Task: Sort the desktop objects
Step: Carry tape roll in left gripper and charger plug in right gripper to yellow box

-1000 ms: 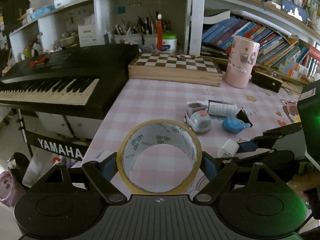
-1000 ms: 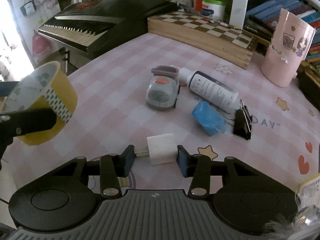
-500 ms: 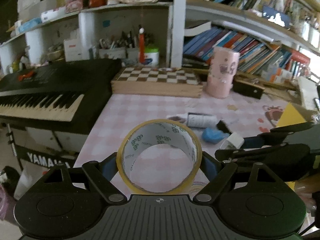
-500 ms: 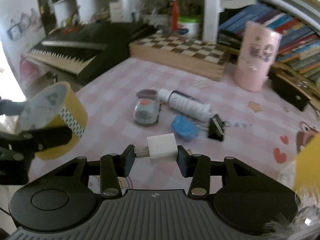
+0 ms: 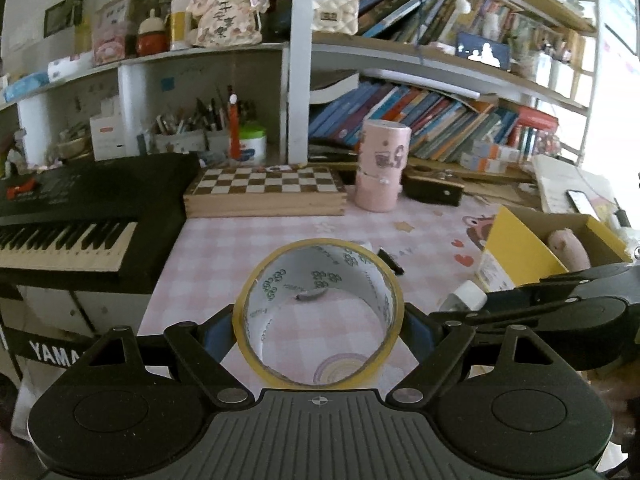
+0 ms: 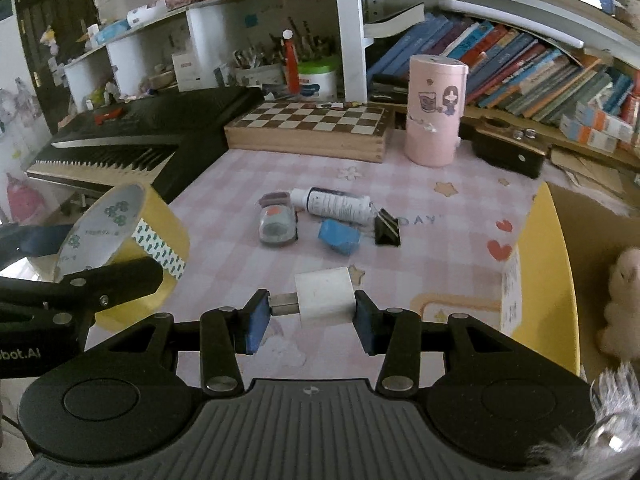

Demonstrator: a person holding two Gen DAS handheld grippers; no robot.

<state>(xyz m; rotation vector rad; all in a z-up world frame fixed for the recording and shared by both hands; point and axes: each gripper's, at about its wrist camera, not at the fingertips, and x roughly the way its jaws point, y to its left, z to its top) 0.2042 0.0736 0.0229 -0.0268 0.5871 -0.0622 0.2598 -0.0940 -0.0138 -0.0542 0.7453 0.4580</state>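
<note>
My left gripper is shut on a roll of yellow tape, held up above the pink checked table; the roll also shows in the right wrist view. My right gripper is shut on a white charger plug, held above the table. On the table lie a small toy car, a white bottle, a blue object and a black binder clip. A yellow cardboard box stands at the right with a plush toy inside.
A black keyboard borders the table's left side. A wooden chessboard box and a pink canister stand at the back. Bookshelves with books rise behind. A black case lies at the back right.
Both grippers have lifted and drawn back from the table, each still holding its object. The yellow box has come into view at the right.
</note>
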